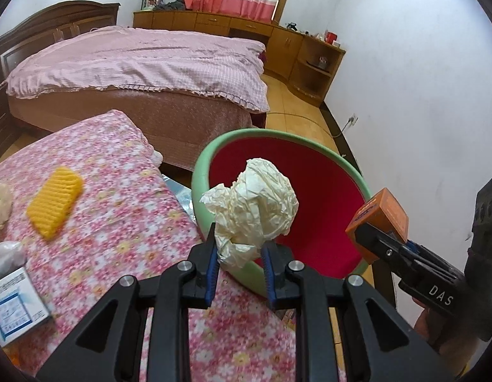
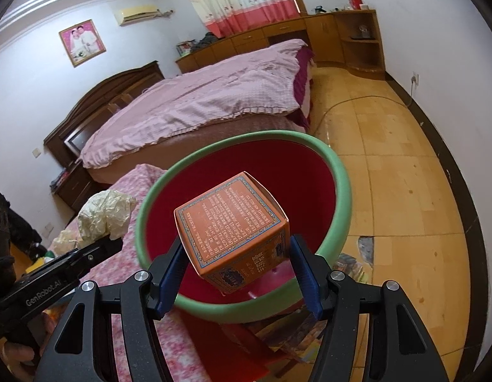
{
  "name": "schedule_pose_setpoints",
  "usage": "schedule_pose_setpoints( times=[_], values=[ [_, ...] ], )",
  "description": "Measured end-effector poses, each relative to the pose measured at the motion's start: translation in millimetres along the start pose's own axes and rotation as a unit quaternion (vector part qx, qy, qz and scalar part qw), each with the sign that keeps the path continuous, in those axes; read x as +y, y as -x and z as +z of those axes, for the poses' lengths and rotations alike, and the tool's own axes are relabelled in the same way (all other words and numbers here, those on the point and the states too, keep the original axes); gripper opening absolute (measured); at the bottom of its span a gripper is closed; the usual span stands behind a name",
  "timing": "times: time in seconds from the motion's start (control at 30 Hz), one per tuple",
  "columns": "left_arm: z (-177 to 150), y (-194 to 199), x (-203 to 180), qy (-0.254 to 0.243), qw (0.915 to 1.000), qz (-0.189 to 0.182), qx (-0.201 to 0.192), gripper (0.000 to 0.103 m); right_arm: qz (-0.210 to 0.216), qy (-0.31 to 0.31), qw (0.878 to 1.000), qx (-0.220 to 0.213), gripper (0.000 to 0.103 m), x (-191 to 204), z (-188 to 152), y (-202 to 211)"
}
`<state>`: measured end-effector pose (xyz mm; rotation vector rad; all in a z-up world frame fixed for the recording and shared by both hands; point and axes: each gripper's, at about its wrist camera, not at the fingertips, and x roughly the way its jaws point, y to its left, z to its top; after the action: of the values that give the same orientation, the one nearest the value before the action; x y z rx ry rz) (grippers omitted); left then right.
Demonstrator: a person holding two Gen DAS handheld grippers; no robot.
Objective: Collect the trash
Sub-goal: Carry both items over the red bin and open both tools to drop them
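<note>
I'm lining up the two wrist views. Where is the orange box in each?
Left wrist view: the orange box sits at the right edge, clamped in the right gripper.
Right wrist view: the same box is at centre, between the fingers.
Shared landmark: the green-rimmed red basin behind it.

Crumpled, matt paper is pinched between ribbed blue pads on matt black plastic fingers. A printed cardboard box is clamped ahead of the right gripper. Beyond both, a smooth plastic bin is seen; left, floral cloth.
</note>
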<state>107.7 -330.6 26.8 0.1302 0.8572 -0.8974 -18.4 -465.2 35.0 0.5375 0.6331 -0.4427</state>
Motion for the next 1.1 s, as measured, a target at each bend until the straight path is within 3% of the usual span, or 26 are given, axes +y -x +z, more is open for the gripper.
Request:
schedule_pose_setpoints(
  times=[0.13,0.3,0.47,1.1],
  values=[
    [0,-8,-4,-0.005,1.0000,-0.002,0.005,0.023,-0.002,-0.003,1.000,0.003,0.065,-4,0,-5],
    [0,-11,-6,-0.011,0.9999,0.001,0.004,0.040,-0.002,-0.005,1.000,0.008,0.065,-4,1,-11],
    [2,-7,-6,-0.009,0.9998,0.017,-0.011,0.048,0.000,-0.007,1.000,0.007,0.066,-6,3,-14],
    [-16,47,34,0.059,0.9960,0.056,-0.036,0.048,0.023,0.004,1.000,-0.002,0.068,17,-5,10]
  ],
)
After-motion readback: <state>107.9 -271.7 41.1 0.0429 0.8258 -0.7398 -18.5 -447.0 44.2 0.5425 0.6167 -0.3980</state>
